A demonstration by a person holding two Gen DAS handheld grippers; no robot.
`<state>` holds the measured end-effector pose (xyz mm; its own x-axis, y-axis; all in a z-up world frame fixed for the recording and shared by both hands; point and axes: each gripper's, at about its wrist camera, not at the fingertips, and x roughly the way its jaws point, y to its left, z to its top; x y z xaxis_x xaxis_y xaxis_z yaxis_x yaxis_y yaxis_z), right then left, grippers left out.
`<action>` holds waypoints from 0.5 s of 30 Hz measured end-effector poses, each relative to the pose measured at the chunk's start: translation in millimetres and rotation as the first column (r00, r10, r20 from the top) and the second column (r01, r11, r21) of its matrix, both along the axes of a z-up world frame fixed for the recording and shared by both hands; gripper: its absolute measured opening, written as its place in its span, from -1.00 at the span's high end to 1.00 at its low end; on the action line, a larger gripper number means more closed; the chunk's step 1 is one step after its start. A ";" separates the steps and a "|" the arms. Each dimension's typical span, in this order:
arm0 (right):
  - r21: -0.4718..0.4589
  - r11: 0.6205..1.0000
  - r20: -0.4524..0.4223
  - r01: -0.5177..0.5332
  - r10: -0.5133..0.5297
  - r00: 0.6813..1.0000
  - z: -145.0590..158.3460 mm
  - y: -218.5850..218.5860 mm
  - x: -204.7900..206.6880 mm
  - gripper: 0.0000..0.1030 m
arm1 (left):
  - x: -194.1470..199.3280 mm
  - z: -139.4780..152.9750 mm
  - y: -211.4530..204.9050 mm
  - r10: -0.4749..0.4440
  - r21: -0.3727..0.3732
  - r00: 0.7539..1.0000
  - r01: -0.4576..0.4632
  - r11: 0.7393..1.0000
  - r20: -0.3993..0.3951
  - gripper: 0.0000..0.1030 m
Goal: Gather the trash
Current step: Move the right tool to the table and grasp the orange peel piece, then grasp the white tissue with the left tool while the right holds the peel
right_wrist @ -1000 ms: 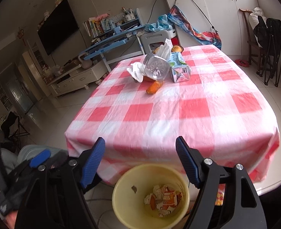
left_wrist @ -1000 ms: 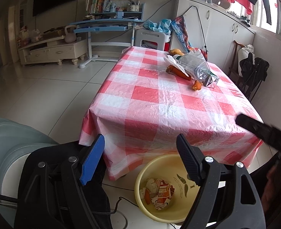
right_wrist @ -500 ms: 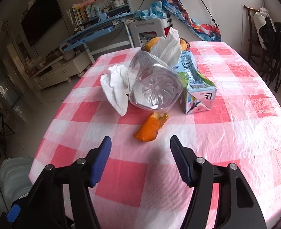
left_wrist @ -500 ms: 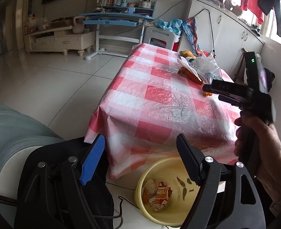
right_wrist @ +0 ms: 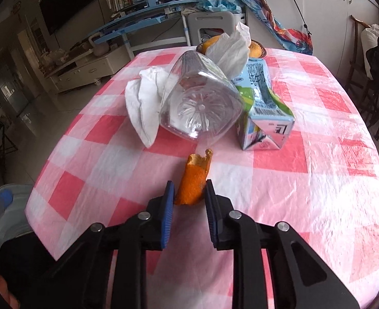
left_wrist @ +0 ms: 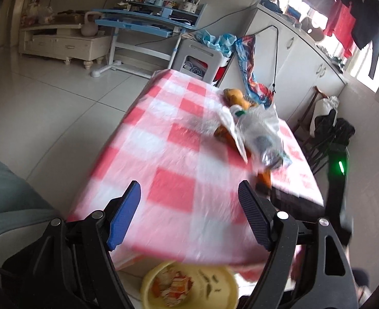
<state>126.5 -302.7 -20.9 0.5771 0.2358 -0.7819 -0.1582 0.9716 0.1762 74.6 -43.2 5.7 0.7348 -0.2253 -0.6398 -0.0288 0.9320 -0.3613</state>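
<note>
orange peel [right_wrist: 193,182] sits between the right gripper [right_wrist: 189,193] jaws, near end pinched, far end sticking out ahead and resting on the checked surface [right_wrist: 305,193]. jaws have just been closing and now look clamped on the peel, both pads against its sides

just ahead of those jaws: clear plastic bottle [right_wrist: 201,105] lying on its side, base facing the camera. crumpled tissue [right_wrist: 144,103] to its left, milk carton [right_wrist: 262,110] to its right, second tissue [right_wrist: 231,49] behind. all still on the surface, so more trash left to clear

left gripper [left_wrist: 189,216] jaws wide apart, nothing between them, hanging over the near edge of the surface. left view is motion-blurred. yellow bin [left_wrist: 189,287] on the floor below and just behind those jaws, some wrappers already in it

step in hand, as I read it: grasp on the peel, pick phase of one more item

next move calls for: lift clear of the surface without dragging the plastic cloth, carry back over the edge, get above the bin mouth, then release. peel is thin and curled, grip is only at one end, so it could pivot or slip during the swing; keep the carry smooth
</note>
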 end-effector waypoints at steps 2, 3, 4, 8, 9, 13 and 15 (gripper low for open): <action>0.017 1.000 -0.027 -0.024 0.025 0.999 1.3 -5.5 -9.2 0.53 | 25.8 -0.9 -6.8 0.018 -0.039 1.000 -0.019 0.999 -0.014 -0.45; 0.033 0.999 -0.036 -0.027 0.028 0.999 1.3 -9.0 -13.5 0.53 | 38.3 -2.2 -10.1 0.029 -0.057 0.999 -0.030 0.998 -0.022 -0.45; 0.049 0.998 -0.038 -0.027 0.029 0.999 1.0 -12.3 -19.8 0.53 | 49.8 -4.4 -13.3 0.040 -0.069 0.999 -0.042 0.997 -0.031 -0.45; 0.082 0.996 -0.018 -0.022 0.024 1.000 -1.8 -15.1 -27.3 0.53 | 98.9 -21.1 -30.8 0.063 -0.097 0.994 -0.072 0.993 -0.092 -0.45; 0.086 0.996 -0.016 -0.024 0.025 1.000 -2.2 -15.4 -26.8 0.53 | 109.5 -24.4 -34.6 0.065 -0.099 0.992 -0.076 0.992 -0.107 -0.45; 0.115 0.993 -0.012 -0.029 0.031 0.999 -3.3 -19.7 -24.7 0.53 | 144.2 -37.6 -51.1 0.070 -0.084 0.989 -0.082 0.993 -0.133 -0.45; 0.123 0.992 -0.010 -0.033 0.034 0.999 -3.8 -19.8 -23.8 0.53 | 157.4 -41.0 -57.5 0.074 -0.075 0.988 -0.085 0.994 -0.134 -0.45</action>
<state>102.7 -322.5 -24.6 0.5581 0.3494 -0.7526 -0.1872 0.9366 0.2960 232.0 -100.7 -35.3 0.6639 -0.2242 -0.7134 -0.1532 0.8930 -0.4232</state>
